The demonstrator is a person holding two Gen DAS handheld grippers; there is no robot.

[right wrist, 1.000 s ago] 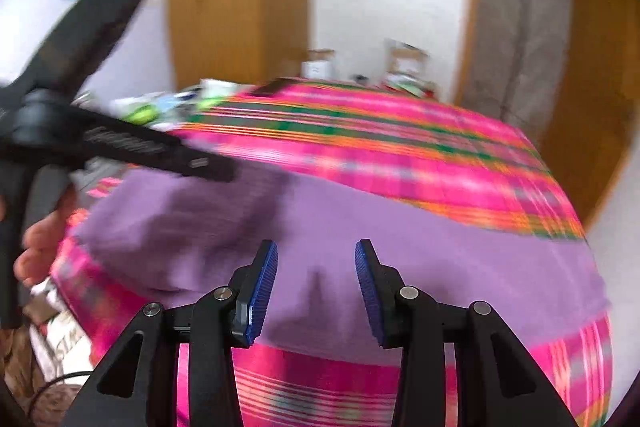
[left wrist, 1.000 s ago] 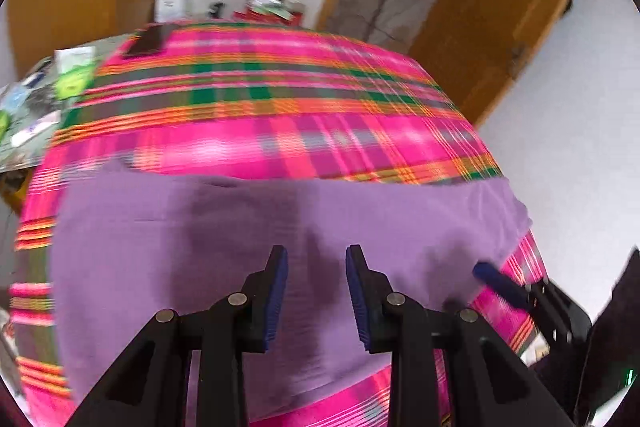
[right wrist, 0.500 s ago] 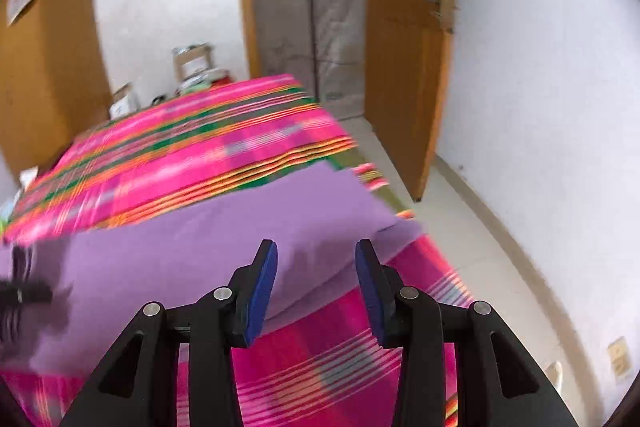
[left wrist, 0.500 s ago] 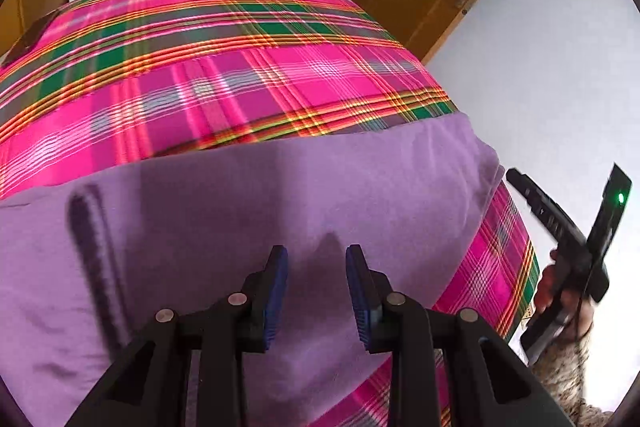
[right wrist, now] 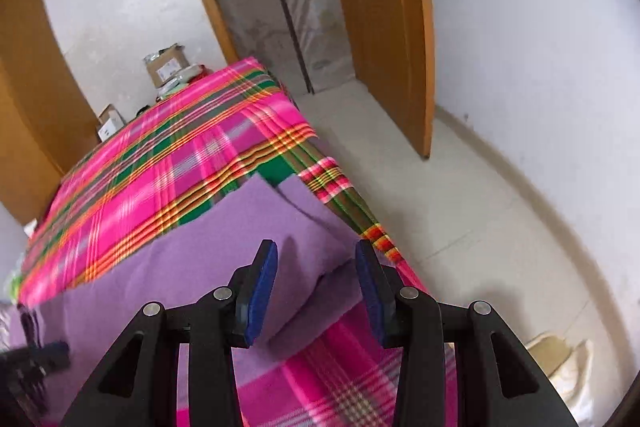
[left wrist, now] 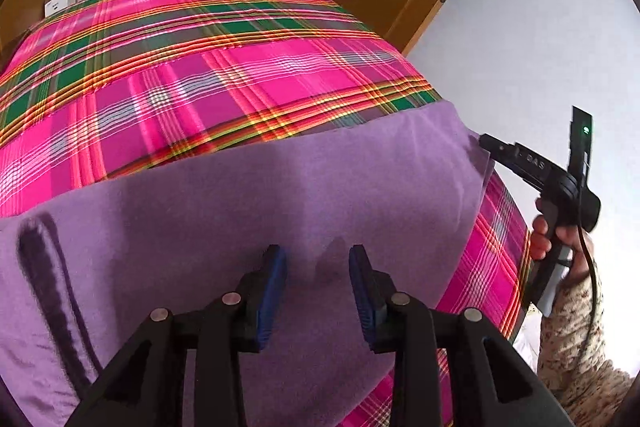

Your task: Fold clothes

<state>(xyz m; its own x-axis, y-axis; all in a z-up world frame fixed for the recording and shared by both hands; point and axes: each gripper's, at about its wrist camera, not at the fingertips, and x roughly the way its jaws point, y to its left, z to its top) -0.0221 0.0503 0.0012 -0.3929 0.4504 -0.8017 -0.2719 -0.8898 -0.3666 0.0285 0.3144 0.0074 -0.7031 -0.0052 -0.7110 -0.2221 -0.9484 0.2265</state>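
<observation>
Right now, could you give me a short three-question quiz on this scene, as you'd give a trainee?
1. True or false: the purple garment lies on a plaid bedspread.
2. Which gripper is at the garment's far corner: A) left B) right?
3. Fill in: neither gripper yet ____ the cloth.

Key: 1 true. 2 B; the left wrist view shows its tip at that corner. 3 grips; the left jaws are opening with only flat cloth beneath, and the right jaws stand apart.

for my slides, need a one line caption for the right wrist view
Open right gripper poised over the corner of a purple garment spread on a pink plaid bedcover.
</observation>
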